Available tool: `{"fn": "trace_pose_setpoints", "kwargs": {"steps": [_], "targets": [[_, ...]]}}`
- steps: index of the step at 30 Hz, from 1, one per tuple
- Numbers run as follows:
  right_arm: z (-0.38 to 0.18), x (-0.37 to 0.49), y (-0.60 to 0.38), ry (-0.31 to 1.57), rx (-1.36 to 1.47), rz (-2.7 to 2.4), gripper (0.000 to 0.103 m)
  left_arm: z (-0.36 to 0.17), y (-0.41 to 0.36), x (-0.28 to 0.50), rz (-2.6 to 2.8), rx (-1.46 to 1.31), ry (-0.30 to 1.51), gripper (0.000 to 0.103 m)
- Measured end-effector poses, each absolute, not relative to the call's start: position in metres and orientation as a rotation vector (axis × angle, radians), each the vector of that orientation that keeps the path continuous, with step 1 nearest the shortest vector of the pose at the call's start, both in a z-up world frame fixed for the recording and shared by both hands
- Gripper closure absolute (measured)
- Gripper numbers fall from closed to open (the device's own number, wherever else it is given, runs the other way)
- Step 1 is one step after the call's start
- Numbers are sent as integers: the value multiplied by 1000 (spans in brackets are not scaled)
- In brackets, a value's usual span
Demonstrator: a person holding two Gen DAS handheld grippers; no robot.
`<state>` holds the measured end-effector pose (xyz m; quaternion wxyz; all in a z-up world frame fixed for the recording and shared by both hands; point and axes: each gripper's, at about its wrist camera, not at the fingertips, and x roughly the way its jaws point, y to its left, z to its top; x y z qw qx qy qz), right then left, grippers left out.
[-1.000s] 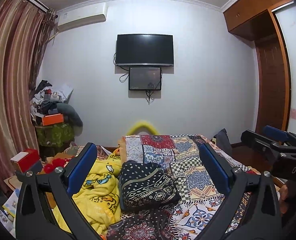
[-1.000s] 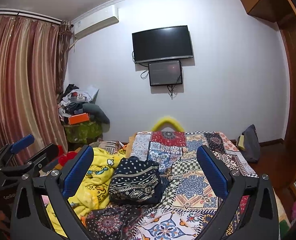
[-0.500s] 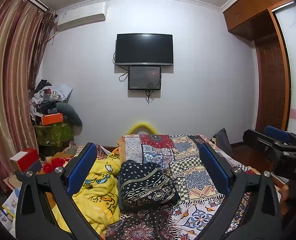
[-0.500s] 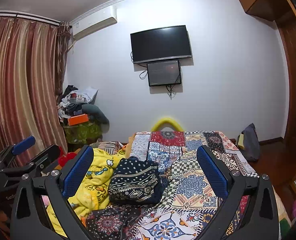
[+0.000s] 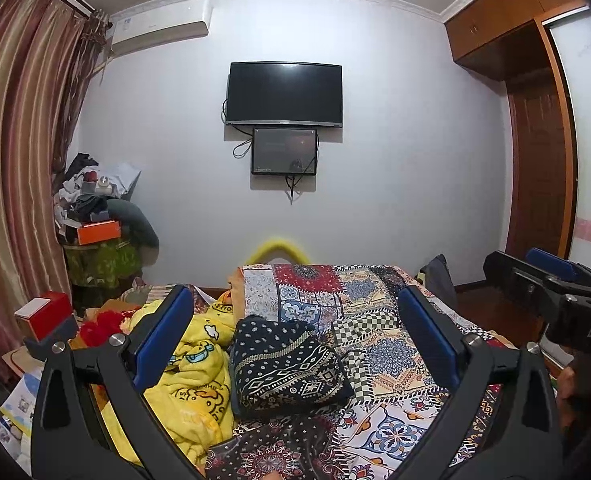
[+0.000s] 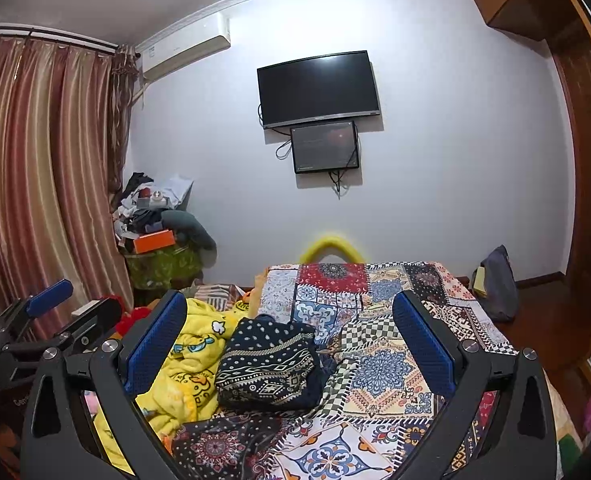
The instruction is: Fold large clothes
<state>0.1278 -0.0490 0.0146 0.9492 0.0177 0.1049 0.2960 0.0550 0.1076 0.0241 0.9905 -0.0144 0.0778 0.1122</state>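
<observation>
Yellow blanket (image 5: 191,380) crowds the bed's (image 5: 387,364) left edge, touching the folded dark patterned garment (image 5: 287,364) at mid-bed — bare quilt runs rightward to the edge. Left tool (image 5: 295,336) and right tool (image 6: 291,340) hover above — both spread wide, empty.

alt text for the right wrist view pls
The open right gripper with blue-padded fingers hangs above a dark navy patterned folded garment on a patchwork-covered bed, a crumpled yellow cartoon-print blanket beside it. A black wall-mounted television is beyond.
</observation>
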Motion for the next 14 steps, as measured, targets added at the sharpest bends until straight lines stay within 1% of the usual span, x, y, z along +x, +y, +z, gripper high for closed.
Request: {"fn": "trace_pose_setpoints", "kwargs": {"steps": [14], "targets": [[16, 127, -46, 212, 26, 591, 1, 21, 108, 53, 204, -24, 159, 1]]}}
